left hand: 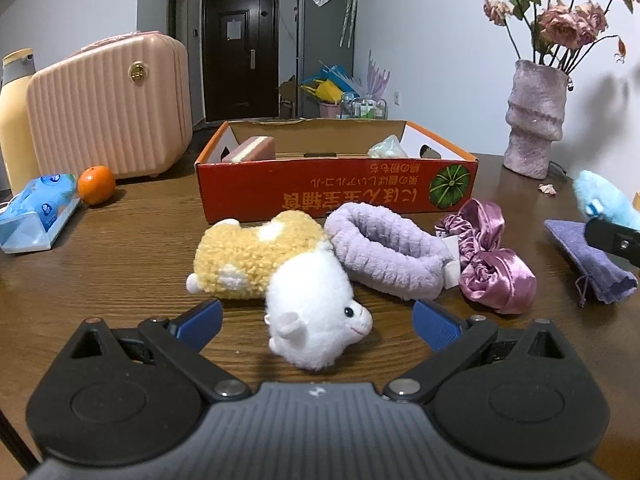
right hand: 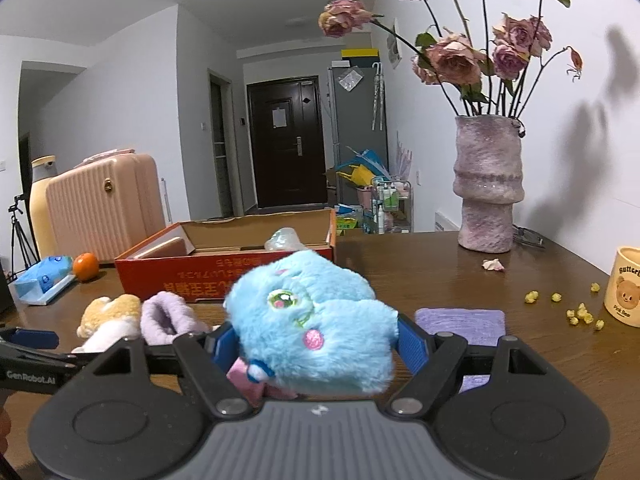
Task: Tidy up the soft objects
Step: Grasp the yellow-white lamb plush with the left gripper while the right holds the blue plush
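My left gripper [left hand: 318, 322] is open, its blue pads either side of a white and tan plush hamster [left hand: 316, 308] lying on the wooden table. Behind the hamster lie a lilac fluffy headband [left hand: 384, 250] and a pink satin scrunchie [left hand: 494, 268], in front of a red cardboard box [left hand: 336, 188]. My right gripper [right hand: 316, 344] is shut on a blue plush toy [right hand: 312, 320], held above the table. The blue plush toy also shows at the right edge of the left wrist view [left hand: 604, 196]. The box [right hand: 224, 264] holds a pink block and a pale crumpled item.
A pink suitcase [left hand: 108, 104], an orange [left hand: 96, 185] and a tissue pack [left hand: 38, 210] stand at the left. A purple vase [right hand: 486, 184] with dried roses stands at the back right. A purple cloth [right hand: 460, 324], a bear mug [right hand: 626, 292] and scattered popcorn lie at the right.
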`<state>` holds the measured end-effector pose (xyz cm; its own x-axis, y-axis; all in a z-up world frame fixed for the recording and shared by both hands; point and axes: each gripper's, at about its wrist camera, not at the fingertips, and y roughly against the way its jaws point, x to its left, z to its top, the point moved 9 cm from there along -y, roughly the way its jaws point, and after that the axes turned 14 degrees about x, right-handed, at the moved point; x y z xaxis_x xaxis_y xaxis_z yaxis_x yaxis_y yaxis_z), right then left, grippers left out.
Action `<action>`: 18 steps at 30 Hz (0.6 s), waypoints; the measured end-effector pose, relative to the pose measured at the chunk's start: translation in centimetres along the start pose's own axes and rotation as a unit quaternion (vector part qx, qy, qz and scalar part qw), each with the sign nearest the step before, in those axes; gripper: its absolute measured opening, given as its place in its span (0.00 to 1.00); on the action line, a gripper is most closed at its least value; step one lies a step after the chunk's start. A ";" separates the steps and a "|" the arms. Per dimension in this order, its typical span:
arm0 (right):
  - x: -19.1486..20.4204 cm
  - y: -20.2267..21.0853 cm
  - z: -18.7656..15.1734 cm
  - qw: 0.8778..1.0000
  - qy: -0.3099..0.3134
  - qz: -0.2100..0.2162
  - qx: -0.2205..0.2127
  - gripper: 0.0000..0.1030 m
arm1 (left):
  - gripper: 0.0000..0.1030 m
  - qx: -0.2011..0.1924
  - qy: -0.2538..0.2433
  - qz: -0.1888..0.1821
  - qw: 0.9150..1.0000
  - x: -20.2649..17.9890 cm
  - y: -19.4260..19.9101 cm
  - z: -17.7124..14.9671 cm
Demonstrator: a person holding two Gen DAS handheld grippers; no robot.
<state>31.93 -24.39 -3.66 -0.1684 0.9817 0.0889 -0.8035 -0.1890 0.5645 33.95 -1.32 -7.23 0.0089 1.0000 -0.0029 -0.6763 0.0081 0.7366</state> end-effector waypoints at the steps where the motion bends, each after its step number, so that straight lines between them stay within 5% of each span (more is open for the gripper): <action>1: -0.3 -0.1 0.0 1.000 -0.001 -0.002 0.000 0.75 | 1.00 0.001 0.001 0.004 1.000 0.1 -0.2 0.2; 14: -1.5 -1.1 -0.3 1.000 -0.007 -0.012 0.016 0.75 | 1.00 0.032 0.047 0.032 0.998 2.0 -3.6 1.6; 18: -1.5 -1.5 -0.5 1.000 -0.008 -0.015 0.023 0.75 | 0.92 0.039 0.049 0.035 0.997 2.2 -4.1 1.6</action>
<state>33.05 -25.60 -5.07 -0.1356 0.9872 0.0839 -0.7812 -0.1586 0.6038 37.92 0.87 -9.18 -0.1118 0.9936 -0.0133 -0.6125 -0.0584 0.7883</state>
